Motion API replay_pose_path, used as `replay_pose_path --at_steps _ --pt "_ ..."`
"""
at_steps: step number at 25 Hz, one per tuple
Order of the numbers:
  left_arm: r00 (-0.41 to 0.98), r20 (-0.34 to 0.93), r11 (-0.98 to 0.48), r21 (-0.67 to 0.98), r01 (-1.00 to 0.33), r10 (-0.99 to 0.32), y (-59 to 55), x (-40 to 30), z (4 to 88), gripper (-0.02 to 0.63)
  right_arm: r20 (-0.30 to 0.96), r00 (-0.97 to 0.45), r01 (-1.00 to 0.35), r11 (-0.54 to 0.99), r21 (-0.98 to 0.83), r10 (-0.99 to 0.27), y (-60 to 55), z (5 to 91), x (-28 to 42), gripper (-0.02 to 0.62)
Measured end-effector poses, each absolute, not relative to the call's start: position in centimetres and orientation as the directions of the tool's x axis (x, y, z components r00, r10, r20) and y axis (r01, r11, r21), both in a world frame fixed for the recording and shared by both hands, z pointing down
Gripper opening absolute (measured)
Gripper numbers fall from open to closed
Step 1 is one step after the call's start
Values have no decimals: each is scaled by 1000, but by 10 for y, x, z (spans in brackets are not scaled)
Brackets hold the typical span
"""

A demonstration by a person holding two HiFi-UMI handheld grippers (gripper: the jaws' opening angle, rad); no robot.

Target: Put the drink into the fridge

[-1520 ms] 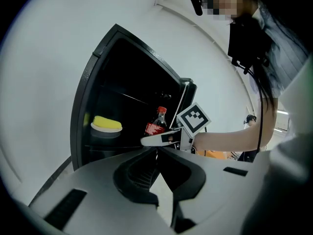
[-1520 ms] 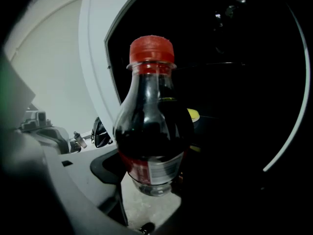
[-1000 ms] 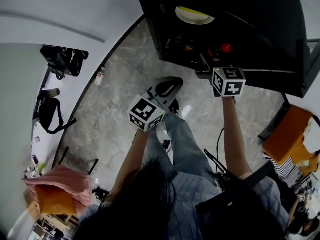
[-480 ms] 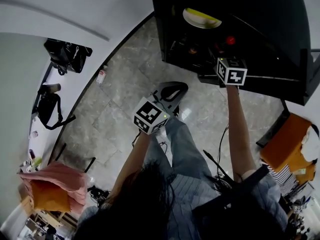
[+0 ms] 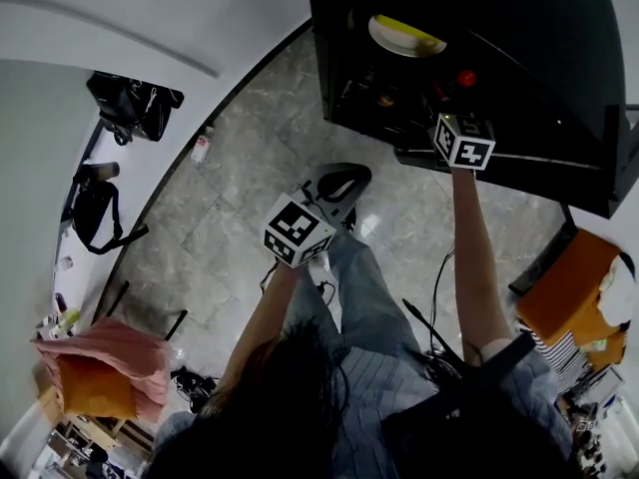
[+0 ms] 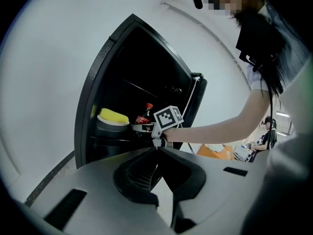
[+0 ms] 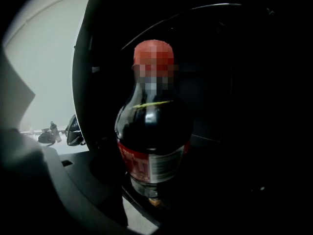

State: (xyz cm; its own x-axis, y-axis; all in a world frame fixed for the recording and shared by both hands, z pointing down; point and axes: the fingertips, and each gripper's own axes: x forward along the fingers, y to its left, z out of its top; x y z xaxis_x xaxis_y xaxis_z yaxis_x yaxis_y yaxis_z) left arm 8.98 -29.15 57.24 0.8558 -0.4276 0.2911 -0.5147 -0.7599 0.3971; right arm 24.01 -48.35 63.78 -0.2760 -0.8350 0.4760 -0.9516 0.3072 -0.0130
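The drink is a dark cola bottle (image 7: 154,141) with a red cap (image 5: 465,78) and a red label. My right gripper (image 5: 444,106) is shut on its lower part and holds it upright inside the open black fridge (image 5: 329,68), over a shelf. In the left gripper view the bottle (image 6: 145,114) stands just right of a yellow thing on a dish (image 6: 113,116). My left gripper (image 5: 349,176) hangs over the floor in front of the fridge, shut, with nothing in it (image 6: 157,150).
The fridge door (image 5: 611,118) stands open at the right. A yellow-topped dish (image 5: 404,36) sits on a shelf inside. Black bags (image 5: 130,118) lie on a white counter at left, a small bottle (image 5: 202,149) stands by the wall, and an orange seat (image 5: 574,282) is at right.
My right gripper has carried the bottle a little deeper into the fridge, closer to the yellow dish. The left gripper has stayed about where it was.
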Motion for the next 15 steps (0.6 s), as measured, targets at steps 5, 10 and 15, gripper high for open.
replay_pose_path --at_steps 5,10,15 --pt "855 299 -757 401 -515 -423 -289 91 576 9 464 -286 -950 311 -24 -838 -496 639 243 310" --pt "855 305 -752 411 -515 -419 -285 92 580 9 464 -300 -944 329 -19 -834 -511 640 245 310" --pt "852 307 -742 421 -521 -424 -283 92 583 9 458 -314 -939 345 -18 -832 -526 640 248 310"
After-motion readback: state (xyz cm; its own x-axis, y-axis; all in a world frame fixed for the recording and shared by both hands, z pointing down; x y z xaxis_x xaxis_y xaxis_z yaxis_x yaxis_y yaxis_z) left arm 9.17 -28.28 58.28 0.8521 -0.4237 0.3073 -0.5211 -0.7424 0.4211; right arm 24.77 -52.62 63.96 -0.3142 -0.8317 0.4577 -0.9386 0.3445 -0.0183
